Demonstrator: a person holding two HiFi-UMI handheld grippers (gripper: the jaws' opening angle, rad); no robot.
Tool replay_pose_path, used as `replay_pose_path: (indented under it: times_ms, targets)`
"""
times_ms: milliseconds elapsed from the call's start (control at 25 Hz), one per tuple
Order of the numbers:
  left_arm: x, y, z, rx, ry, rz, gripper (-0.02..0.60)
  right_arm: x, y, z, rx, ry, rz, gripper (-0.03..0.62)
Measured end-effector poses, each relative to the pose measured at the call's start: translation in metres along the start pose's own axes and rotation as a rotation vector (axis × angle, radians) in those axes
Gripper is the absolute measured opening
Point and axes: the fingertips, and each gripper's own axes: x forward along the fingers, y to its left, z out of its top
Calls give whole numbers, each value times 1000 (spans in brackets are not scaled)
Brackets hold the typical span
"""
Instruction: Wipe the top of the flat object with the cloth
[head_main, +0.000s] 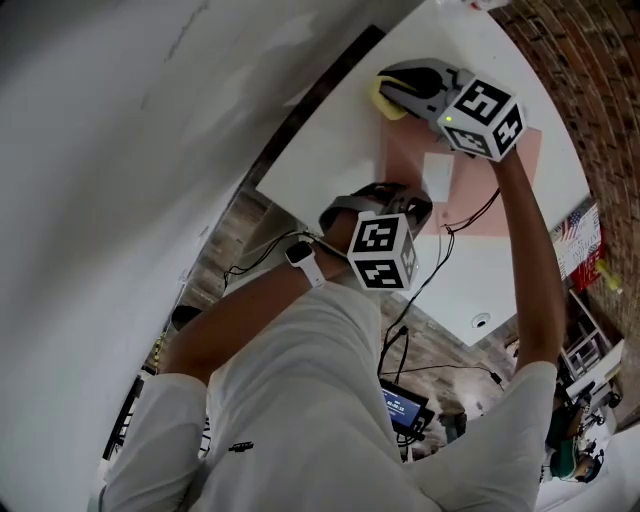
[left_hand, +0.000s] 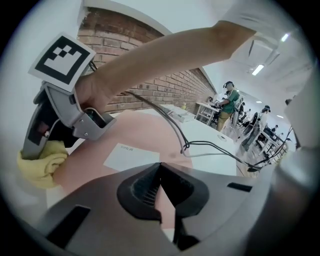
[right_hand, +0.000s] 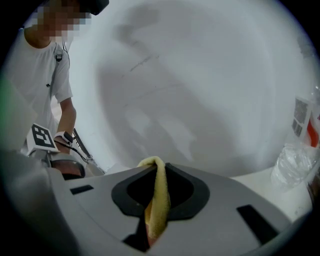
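The right gripper (head_main: 400, 88) is clamped on a yellow cloth (head_main: 388, 104). In the right gripper view a fold of the cloth (right_hand: 156, 200) stands pinched between the two jaws and pokes out a little past their tips. The rest of it hangs bunched under the claw, pressed down at the edge of a pink flat sheet (head_main: 405, 160), where the sheet meets the white table (head_main: 340, 140). From the left gripper view the cloth (left_hand: 42, 162) sits directly below the right claw, partly on the pink and partly on the white top.

The left gripper (head_main: 400, 195) has its jaws pressed together. In its own view the tips meet, and only a thin slit lower down shows pink sheet (left_hand: 150, 125) and a bit of table through it. I can't see anything caught between them. This claw sits at the sheet's opposite edge, well apart from the right one.

A white label (head_main: 437, 178) lies on the sheet between the two claws, just ahead of the left gripper's tips (left_hand: 160, 165). Black cables trail across the sheet beside it.

Beyond the right claw and off to its right stands a clear plastic bottle (right_hand: 295, 160), with a plain white wall behind.
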Motion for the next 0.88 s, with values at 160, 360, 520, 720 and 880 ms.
replay_pose_path:
  times_ms: [160, 360, 520, 720, 880]
  targets:
    - [-24, -6, -4, -73, -41, 21, 17, 0, 0, 14, 37, -40, -126, 48]
    - [-67, 2, -16, -200, -92, 91, 17, -3, 9, 23, 154, -72, -281, 49]
    - [-102, 12, -36, -251, -101, 145, 17, -7, 20, 16, 264, -77, -406, 51]
    - [-140, 20, -52, -278, -103, 184, 17, -22, 36, 24, 503, -269, -510, 49]
    - [-164, 31, -60, -310, -110, 216, 17, -24, 41, 22, 712, -401, -604, 49]
